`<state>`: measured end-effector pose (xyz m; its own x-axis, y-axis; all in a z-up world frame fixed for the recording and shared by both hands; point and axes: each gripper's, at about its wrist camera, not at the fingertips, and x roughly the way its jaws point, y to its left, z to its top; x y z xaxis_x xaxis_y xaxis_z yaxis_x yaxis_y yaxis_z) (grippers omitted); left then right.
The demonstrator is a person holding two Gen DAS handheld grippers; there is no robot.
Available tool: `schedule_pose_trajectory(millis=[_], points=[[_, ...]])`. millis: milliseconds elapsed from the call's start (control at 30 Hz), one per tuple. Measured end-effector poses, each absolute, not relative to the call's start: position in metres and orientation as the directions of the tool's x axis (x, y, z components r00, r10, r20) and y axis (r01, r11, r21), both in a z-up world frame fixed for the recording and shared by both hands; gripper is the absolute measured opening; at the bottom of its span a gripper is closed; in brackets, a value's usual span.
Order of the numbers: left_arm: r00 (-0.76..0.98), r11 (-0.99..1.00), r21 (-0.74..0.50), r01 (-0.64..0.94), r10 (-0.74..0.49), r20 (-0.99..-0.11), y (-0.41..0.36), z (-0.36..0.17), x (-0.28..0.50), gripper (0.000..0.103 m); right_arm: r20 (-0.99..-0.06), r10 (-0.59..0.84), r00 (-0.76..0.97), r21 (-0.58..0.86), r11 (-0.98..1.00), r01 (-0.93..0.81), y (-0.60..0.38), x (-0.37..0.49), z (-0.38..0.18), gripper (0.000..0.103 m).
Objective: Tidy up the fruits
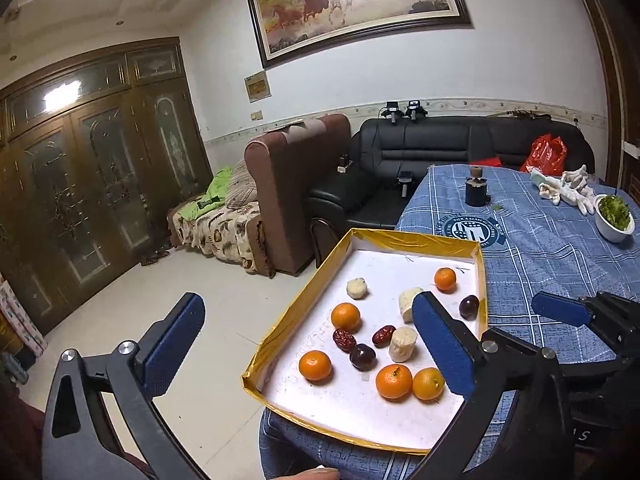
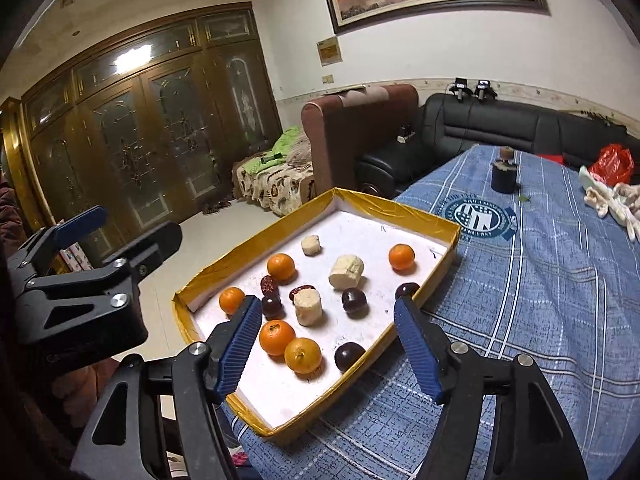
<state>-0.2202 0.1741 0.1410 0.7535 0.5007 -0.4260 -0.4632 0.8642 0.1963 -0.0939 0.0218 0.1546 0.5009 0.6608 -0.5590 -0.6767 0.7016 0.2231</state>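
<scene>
A gold-rimmed tray with a white floor sits at the near left corner of the table. Several oranges, dark plums, red dates and pale banana pieces lie loose in it. My left gripper hovers over the tray's near left side, open wide with nothing touching its pads. My right gripper stands open above the tray's near end, over two oranges and a plum it does not touch. The left gripper also shows at the left of the right wrist view.
The table wears a blue plaid cloth. Farther back on it stand a black jar, a white bowl of greens and white gloves. The tray's left side overhangs the table edge above the floor. Sofas stand behind.
</scene>
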Motion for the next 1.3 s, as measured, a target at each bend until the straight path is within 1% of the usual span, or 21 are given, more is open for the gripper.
schedule_pose_trajectory(millis=[400,733,967,1300], points=[[0.727,0.859,0.161,-0.487,0.500,-0.471,0.193,0.129,-0.214,0.103,-0.581,0.641,0.502,0.225,0.719,-0.657,0.034,-0.085,0.144,0.070],[0.714,0.855,0.164,-0.492,0.504,-0.486,0.203,0.123,-0.212,0.103,-0.595,0.631,0.498,0.204,0.718,-0.666,0.047,-0.088,0.143,0.070],[0.714,0.864,0.155,-0.478,0.485,-0.505,0.209,0.118,-0.212,0.103,-0.601,0.621,0.503,0.187,0.722,-0.667,0.053,-0.089,0.142,0.070],[0.697,0.864,0.152,-0.480,0.481,-0.532,0.218,0.109,-0.216,0.103,-0.614,0.620,0.489,0.200,0.721,-0.663,0.058,-0.092,0.134,0.070]])
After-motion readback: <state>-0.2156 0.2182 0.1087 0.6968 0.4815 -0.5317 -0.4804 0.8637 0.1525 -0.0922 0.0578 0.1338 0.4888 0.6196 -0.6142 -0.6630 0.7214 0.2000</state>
